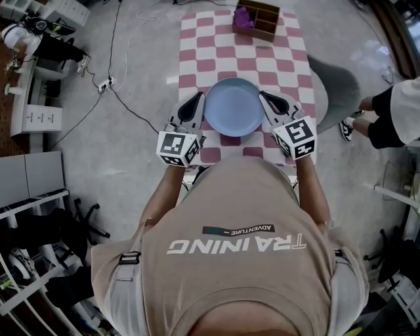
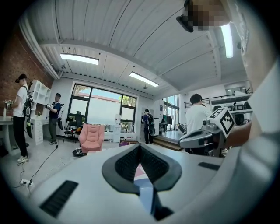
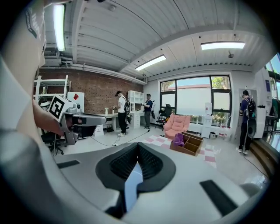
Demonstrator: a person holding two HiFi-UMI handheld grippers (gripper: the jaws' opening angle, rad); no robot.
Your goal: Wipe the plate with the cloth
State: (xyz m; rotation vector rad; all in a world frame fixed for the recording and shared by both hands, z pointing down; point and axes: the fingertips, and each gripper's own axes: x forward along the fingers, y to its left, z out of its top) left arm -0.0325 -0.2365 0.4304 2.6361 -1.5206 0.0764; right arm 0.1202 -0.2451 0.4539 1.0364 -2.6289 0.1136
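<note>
A pale blue plate (image 1: 233, 106) is held over the near end of the pink-and-white checked table (image 1: 216, 49). My left gripper (image 1: 199, 98) is shut on its left rim and my right gripper (image 1: 264, 96) is shut on its right rim. In the left gripper view a strip of the plate (image 2: 144, 192) shows edge-on between the closed pads of the left gripper (image 2: 140, 146). The right gripper view shows the same strip of plate (image 3: 131, 186) in the right gripper (image 3: 138, 146). The purple cloth (image 1: 242, 18) lies in a wooden box (image 1: 262, 20) at the table's far end, as the cloth (image 3: 178, 139) also shows in the right gripper view.
A grey round seat (image 1: 336, 85) stands close to the table's right side, and a person (image 1: 387, 115) stands beyond it. Cables and a power strip (image 1: 105, 84) lie on the floor to the left. Other people and a pink armchair (image 2: 91, 136) are farther off in the room.
</note>
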